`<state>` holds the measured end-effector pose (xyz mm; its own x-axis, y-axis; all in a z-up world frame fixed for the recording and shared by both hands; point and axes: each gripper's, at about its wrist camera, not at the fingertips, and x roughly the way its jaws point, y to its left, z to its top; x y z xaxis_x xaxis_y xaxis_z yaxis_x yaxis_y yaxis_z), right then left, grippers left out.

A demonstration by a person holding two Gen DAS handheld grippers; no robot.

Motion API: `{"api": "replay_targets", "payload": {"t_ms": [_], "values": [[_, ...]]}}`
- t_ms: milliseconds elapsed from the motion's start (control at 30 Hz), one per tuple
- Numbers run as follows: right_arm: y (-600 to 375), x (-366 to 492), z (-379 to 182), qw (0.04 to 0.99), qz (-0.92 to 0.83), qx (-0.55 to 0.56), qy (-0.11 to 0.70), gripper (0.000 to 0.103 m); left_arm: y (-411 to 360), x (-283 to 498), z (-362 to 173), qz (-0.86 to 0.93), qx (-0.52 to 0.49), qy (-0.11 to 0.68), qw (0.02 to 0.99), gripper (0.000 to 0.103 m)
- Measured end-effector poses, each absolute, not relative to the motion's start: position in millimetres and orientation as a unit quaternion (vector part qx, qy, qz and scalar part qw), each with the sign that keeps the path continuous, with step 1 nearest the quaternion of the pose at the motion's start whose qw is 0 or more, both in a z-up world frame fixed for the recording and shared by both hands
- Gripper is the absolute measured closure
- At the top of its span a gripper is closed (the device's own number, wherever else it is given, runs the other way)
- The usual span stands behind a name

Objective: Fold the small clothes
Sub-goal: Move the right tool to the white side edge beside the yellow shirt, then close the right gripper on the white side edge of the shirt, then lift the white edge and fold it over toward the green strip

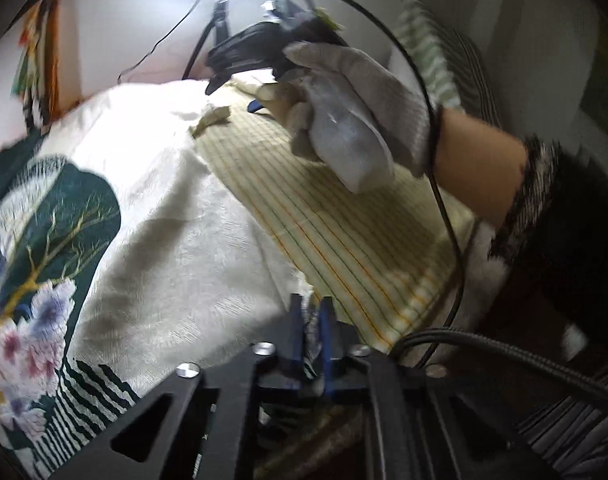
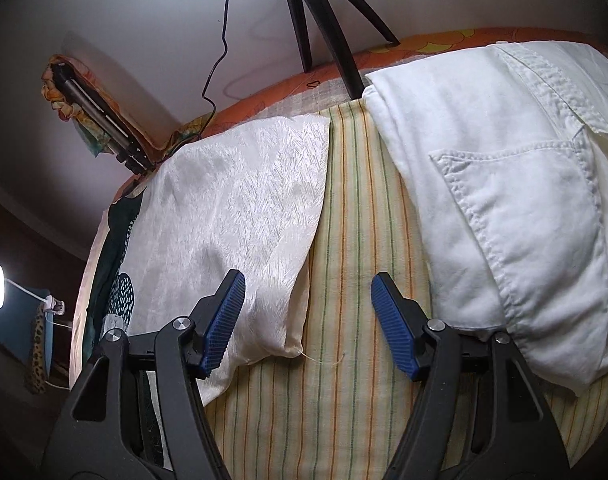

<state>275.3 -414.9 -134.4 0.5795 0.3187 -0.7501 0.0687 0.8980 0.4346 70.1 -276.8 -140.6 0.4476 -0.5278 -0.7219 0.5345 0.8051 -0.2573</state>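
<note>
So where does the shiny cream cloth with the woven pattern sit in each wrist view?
Left wrist view: the cream cloth fills the left and centre, its dark floral print at far left.
Right wrist view: it lies left of centre, its near corner beside the right gripper's left finger.
Shared landmark: the striped yellow sheet bordering the cloth's right edge.
</note>
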Motion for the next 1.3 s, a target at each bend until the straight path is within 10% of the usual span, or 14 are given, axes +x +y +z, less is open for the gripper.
{"api": "replay_targets", "payload": {"t_ms": [133,300,1300], "values": [[-406,278,-134,0.859,0.091,0.211,0.458,0.048,-266,69,-135,-0.313,-0.028,0.414,0.854,0.101],[-393,286,-139,0.853,0.094,0.198,0.473,0.095,-262,62,-129,-0.322,-0.04,0.406,0.854,0.101],[-152,328,-102,0.872,0.152,-0.031,0.464,0.099,-113,44,-132,-0.233,-0.184,0.416,0.86,0.102]]}}
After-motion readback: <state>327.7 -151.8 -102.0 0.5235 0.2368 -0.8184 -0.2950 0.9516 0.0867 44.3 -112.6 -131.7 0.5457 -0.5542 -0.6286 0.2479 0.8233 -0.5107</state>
